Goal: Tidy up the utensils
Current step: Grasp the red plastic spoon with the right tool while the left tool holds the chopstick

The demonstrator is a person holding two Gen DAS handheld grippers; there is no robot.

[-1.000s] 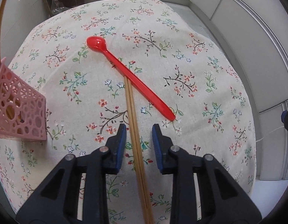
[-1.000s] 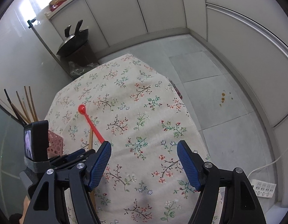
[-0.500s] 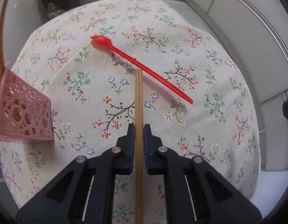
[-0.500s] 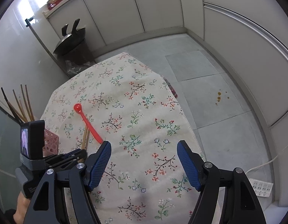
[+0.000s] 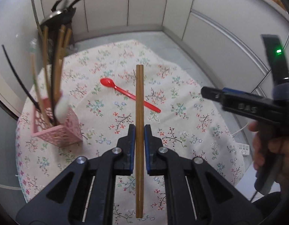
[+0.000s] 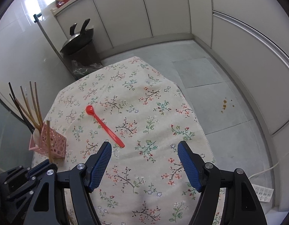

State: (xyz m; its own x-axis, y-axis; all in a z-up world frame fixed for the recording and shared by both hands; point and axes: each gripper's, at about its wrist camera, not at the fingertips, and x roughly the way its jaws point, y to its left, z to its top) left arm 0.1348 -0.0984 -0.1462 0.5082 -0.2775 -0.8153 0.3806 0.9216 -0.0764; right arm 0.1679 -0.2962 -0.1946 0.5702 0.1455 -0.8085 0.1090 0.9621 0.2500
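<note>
Already, most of the tidying is looking done: the pink holder (image 5: 57, 129) at the left edge of the floral tablecloth (image 5: 191, 131) is carrying a bundle of wooden and dark sticks plus something pale, all leaning out of its open top. What is remaining, as far as both views are showing, is one pair of chopsticks (image 5: 139, 101) and the red spoon (image 5: 129, 94). The left gripper (image 5: 139, 135) is pinching the chopsticks between its blue pads, jaws drawn in tight on the pair with no slack showing, and is carrying them in the air above the cloth, clear of the table. Their long axis is running straight along the gripper's own line, the far ends pointing away toward the back of the table and the near ends passing back between the arms; the two sticks are lying side by side and even at the tip. The spoon is lying flat on the cloth near its middle, bowl toward the far left and handle tip toward the near right, so its axis is crossing the chopsticks' line on a diagonal. The right gripper (image 6: 144, 166) is hovering with jaws spread wide and nothing between them, the spoon's handle end sitting just beyond its left pad, judging by the right wrist view.
</note>
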